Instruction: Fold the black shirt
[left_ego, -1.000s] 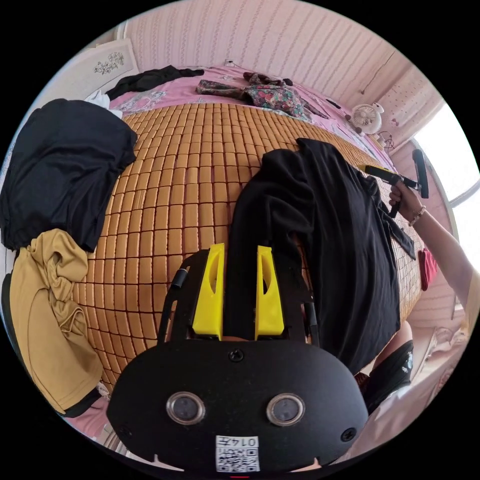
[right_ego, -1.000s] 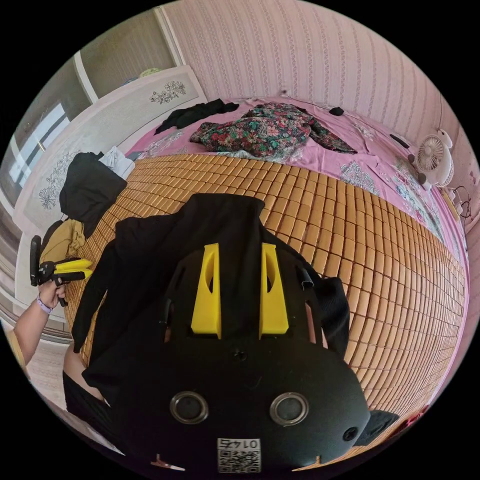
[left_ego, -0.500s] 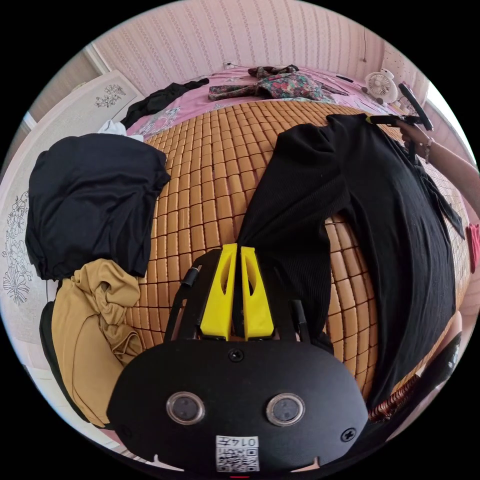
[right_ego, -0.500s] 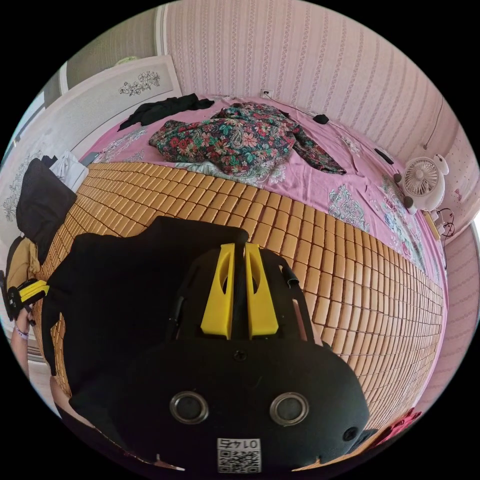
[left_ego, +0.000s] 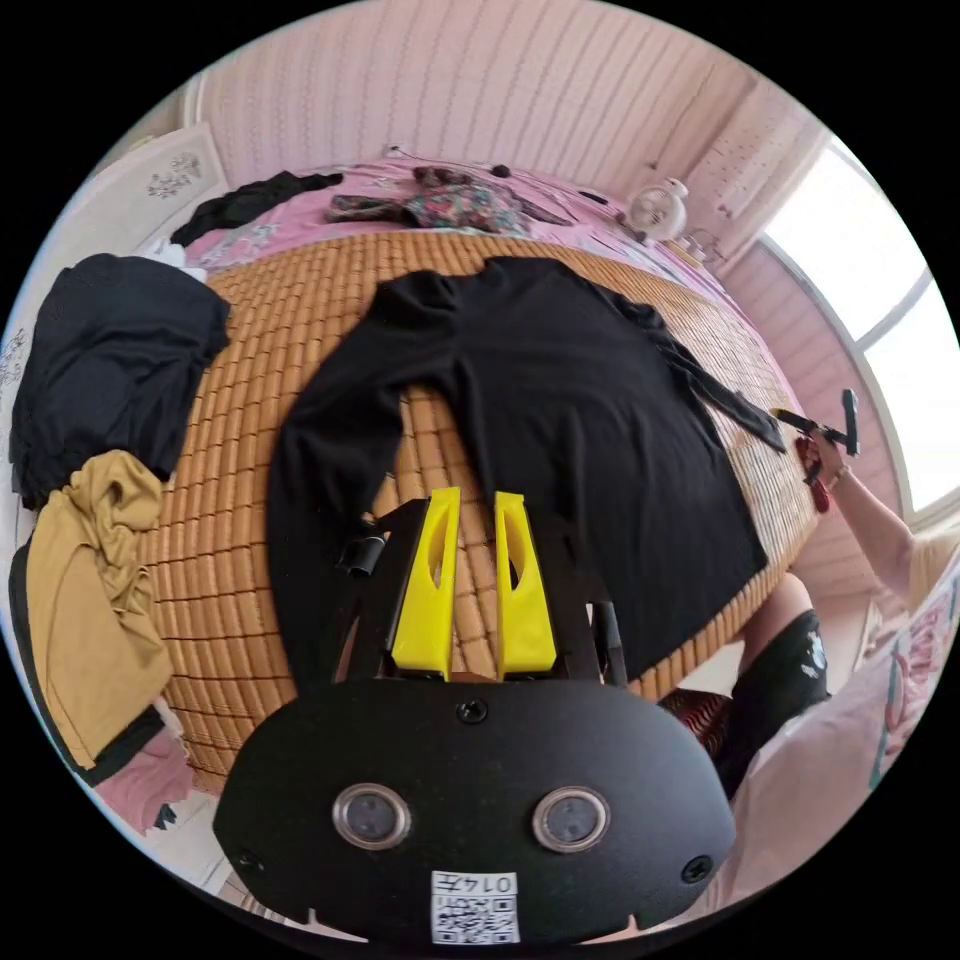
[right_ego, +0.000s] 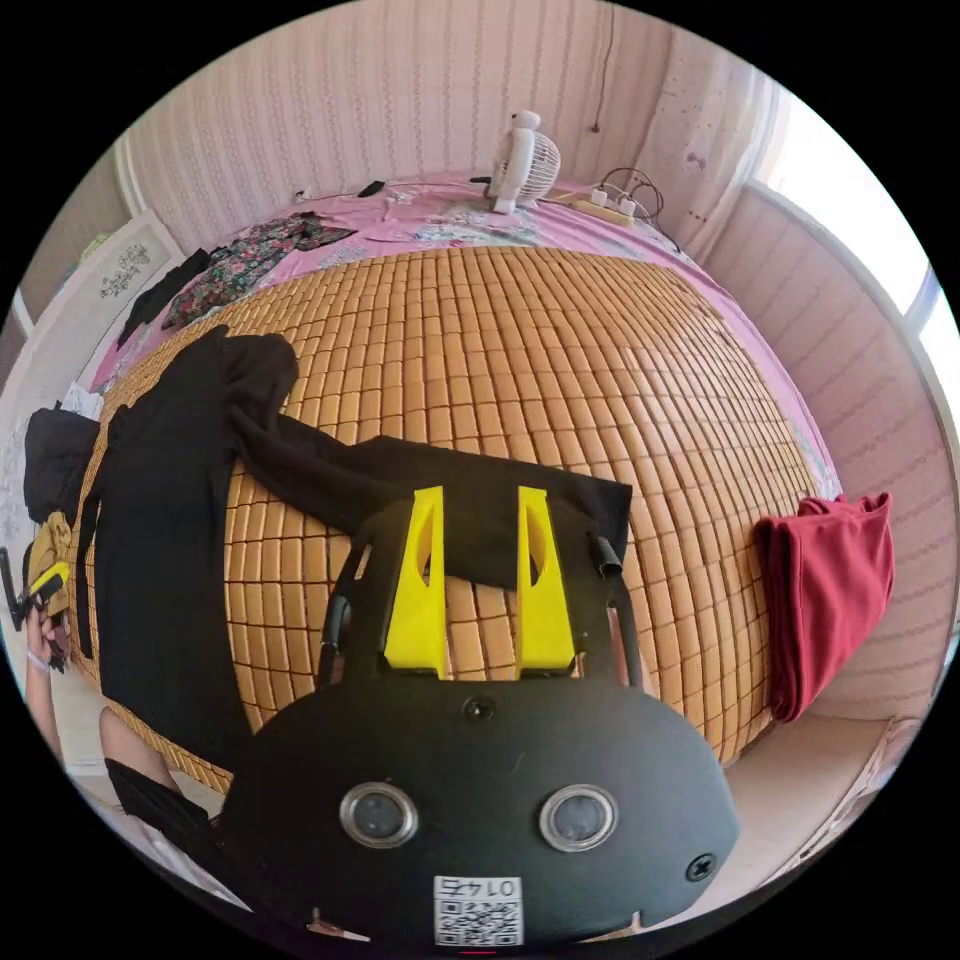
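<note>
On the bamboo mat (left_ego: 300, 330) the black shirt (left_ego: 580, 400) lies spread flat, its body in the middle and a long sleeve running out to each side.

At the far left edge of the mat, in the left gripper view, a heap of black cloth (left_ego: 110, 370) sits above a crumpled mustard garment (left_ego: 80, 600). Next to the right comes the shirt's left sleeve, bent down toward the near edge. The left gripper (left_ego: 472, 500) hangs over bare mat between that sleeve and the shirt's body; its yellow jaws stand apart with nothing between them, released. Beyond the mat, on the pink sheet (left_ego: 380, 185), lie a dark garment (left_ego: 245, 200) and a floral one (left_ego: 450, 200), with a small white fan (left_ego: 655, 210) further right. At the right end, a hand (left_ego: 825, 450) holds the right gripper (left_ego: 795, 420) just past the cuff of the other sleeve.

Across the right gripper view, the shirt's body (right_ego: 160, 540) lies at the left, and its sleeve stretches right to a cuff beneath the right gripper's jaw tips. Those jaws are parted and grasp nothing; mat shows between them. Well to the right, a folded red cloth (right_ego: 825, 590) hangs over the mat's edge. The fan (right_ego: 525, 160) stands at the far side.
</note>
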